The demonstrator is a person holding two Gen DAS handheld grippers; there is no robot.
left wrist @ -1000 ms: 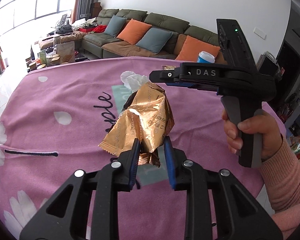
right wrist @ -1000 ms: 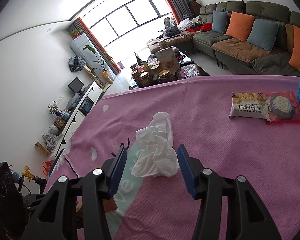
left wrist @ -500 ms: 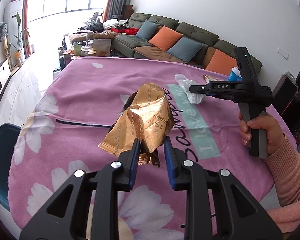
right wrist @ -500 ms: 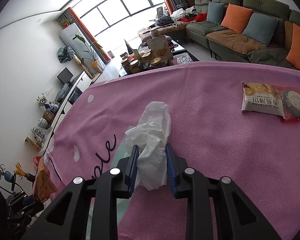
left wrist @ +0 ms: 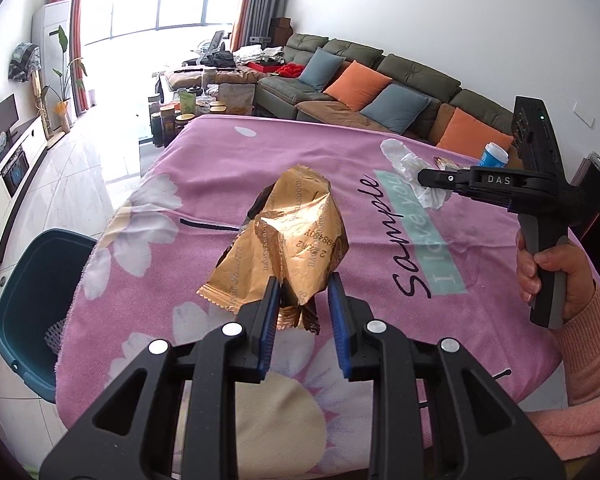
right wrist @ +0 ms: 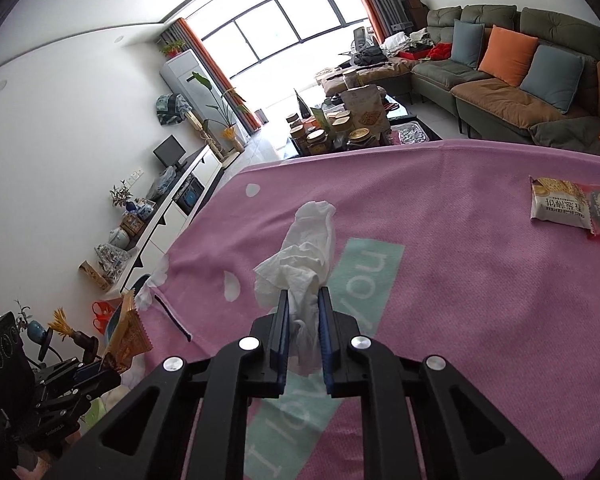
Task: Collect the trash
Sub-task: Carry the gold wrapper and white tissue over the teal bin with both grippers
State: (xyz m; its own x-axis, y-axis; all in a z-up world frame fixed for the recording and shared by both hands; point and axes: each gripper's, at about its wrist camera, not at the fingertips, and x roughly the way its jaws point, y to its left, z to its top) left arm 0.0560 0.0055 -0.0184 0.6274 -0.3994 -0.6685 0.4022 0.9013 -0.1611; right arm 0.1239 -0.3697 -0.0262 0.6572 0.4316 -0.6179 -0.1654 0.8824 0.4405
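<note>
My left gripper (left wrist: 302,286) is shut on a crumpled gold foil wrapper (left wrist: 292,240) and holds it above the pink tablecloth (left wrist: 204,184). My right gripper (right wrist: 303,300) is shut on a crumpled white tissue (right wrist: 306,252), lifted off the cloth. The tissue also shows in the left wrist view (left wrist: 410,170), at the tips of the right gripper (left wrist: 422,178). The wrapper (right wrist: 128,338) and left gripper (right wrist: 96,374) show at lower left in the right wrist view. A teal bin (left wrist: 28,300) stands on the floor left of the table.
Two snack packets (right wrist: 572,208) lie on the cloth at the far right. A blue cup (left wrist: 495,155) stands near the table's far edge. A sofa (left wrist: 380,92) is behind the table. A low table with jars (right wrist: 340,128) is beyond.
My right gripper closed on the tissue and lifted it. My left gripper carried the wrapper up and leftward, bringing the teal bin into view.
</note>
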